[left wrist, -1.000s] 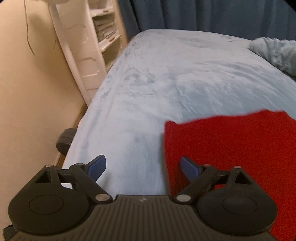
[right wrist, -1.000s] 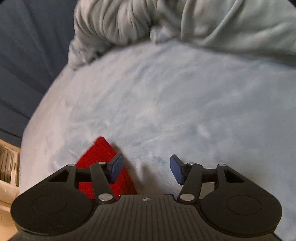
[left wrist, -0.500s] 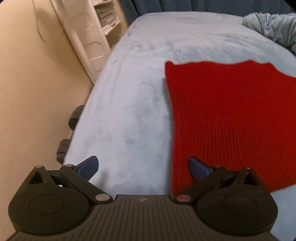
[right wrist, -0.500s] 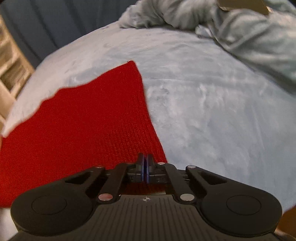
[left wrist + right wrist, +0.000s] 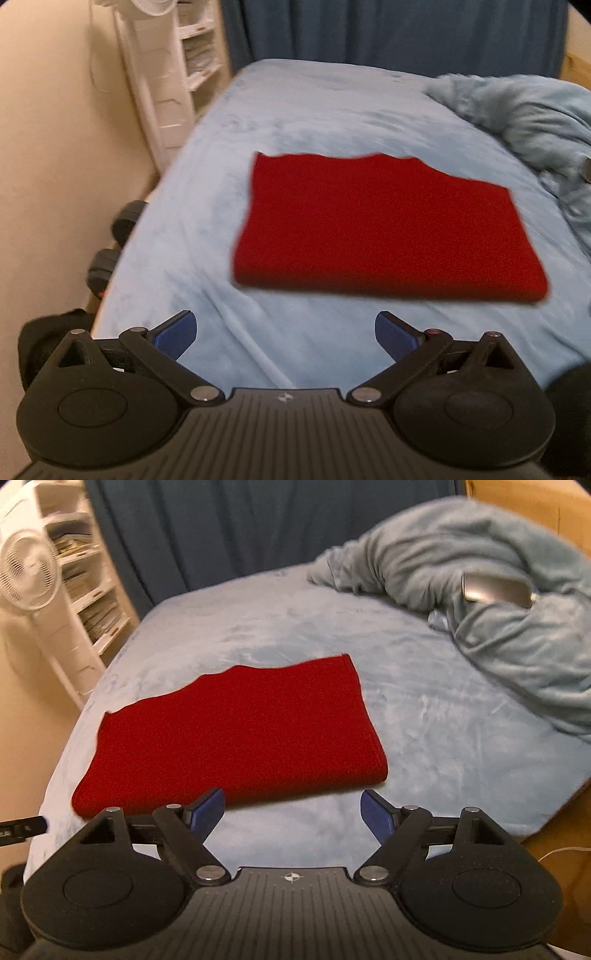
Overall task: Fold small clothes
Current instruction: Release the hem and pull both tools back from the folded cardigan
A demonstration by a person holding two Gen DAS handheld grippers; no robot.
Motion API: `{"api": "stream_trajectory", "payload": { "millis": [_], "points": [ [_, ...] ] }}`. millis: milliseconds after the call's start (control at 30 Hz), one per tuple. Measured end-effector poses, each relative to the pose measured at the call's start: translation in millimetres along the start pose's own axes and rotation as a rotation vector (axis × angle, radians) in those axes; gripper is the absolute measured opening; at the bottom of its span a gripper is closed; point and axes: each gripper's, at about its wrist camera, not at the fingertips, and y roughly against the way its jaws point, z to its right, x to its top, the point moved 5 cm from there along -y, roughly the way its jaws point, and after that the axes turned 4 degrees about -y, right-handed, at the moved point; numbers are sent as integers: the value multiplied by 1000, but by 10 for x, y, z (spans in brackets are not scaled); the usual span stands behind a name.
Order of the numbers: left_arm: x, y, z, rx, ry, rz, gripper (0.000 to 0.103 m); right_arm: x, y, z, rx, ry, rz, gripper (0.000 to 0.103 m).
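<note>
A red knit garment point(image 5: 376, 225) lies folded into a flat rectangle on the light blue bed point(image 5: 295, 110). It also shows in the right wrist view point(image 5: 232, 731). My left gripper point(image 5: 286, 334) is open and empty, hovering short of the garment's near edge. My right gripper point(image 5: 293, 810) is open and empty too, just in front of the garment's near right corner. Neither gripper touches the cloth.
A bunched grey-blue blanket point(image 5: 480, 598) with a silver flat device point(image 5: 495, 589) on it fills the bed's right side. A white shelf unit point(image 5: 173, 74) and a white fan point(image 5: 29, 570) stand at the left. Dark dumbbells point(image 5: 110, 258) lie on the floor by the bed. A dark blue curtain point(image 5: 388, 29) hangs behind.
Both grippers have pulled back and up from the garment. The right gripper was shut at the garment's edge half a second ago and is now open. The garment lies whole in view.
</note>
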Motion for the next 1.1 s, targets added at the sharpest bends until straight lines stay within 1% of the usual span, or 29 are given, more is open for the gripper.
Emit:
{"api": "stream_trajectory", "payload": {
  "millis": [100, 200, 333, 567, 800, 867, 1100],
  "points": [
    [-205, 205, 178, -23, -28, 23, 103, -190, 223, -121, 19, 30, 6, 83],
    [-319, 344, 242, -19, -53, 47, 103, -315, 338, -209, 49, 46, -17, 83],
    [-374, 506, 152, -12, -19, 74, 103, -381, 475, -331, 80, 85, -8, 83],
    [-388, 591, -42, -3, 36, 75, 103, -376, 561, -349, 79, 85, 11, 83],
    [-380, 616, -45, 22, 19, 78, 103, -372, 576, -349, 74, 87, 24, 83],
    [-380, 608, -39, 18, 14, 73, 103, -368, 568, -344, 73, 85, 24, 83],
    [-401, 541, -27, 22, 0, 51, 103, -383, 499, -337, 66, 72, 0, 83]
  ]
}}
